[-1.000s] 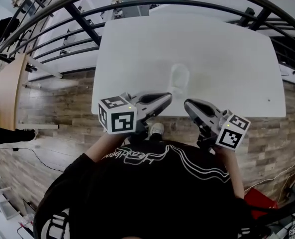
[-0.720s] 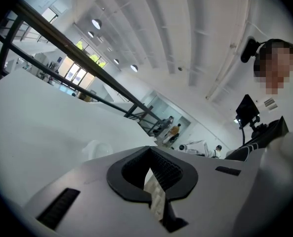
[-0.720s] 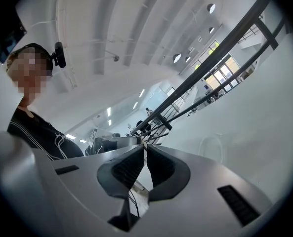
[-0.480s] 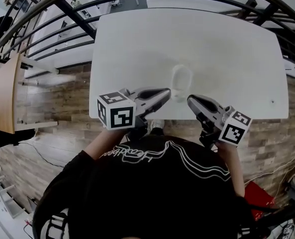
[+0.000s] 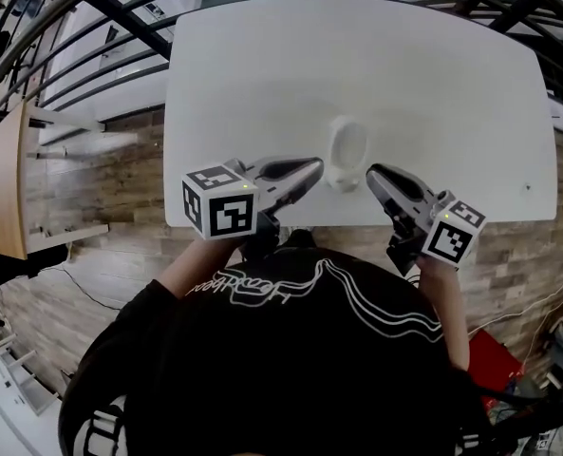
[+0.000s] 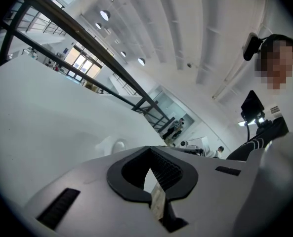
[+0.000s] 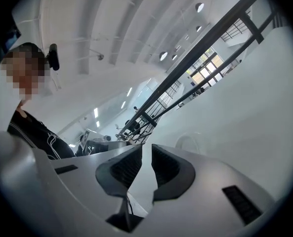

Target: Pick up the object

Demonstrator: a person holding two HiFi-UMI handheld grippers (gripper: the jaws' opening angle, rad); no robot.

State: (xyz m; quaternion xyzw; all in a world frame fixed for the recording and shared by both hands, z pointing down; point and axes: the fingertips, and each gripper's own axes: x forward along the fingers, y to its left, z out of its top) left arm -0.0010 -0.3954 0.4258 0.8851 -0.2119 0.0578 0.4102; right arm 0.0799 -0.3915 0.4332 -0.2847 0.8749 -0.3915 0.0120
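Both hand-held grippers have drawn up to the pale object, one on each side of it.

Since a second ago the left hand-held gripper [image 5: 315,167] [image 6: 147,151] and the right hand-held gripper [image 5: 373,173] [image 7: 146,150] have moved forward over the near edge of the white counter [image 5: 433,84]. The object [image 5: 346,150] [image 6: 117,145] [image 7: 188,143], a small oval, rimmed, whitish thing, now stands between their tips, near both but touching neither. The left jaws meet at the tips and hold nothing. The right jaws are drawn together to a bare slit, also with nothing between them. Each marker cube [image 5: 221,203] carries black-and-white square patterns and no letters. White script runs across the person's black shirt [image 5: 290,350], but it is upside down and cannot be read. The object shows no label.
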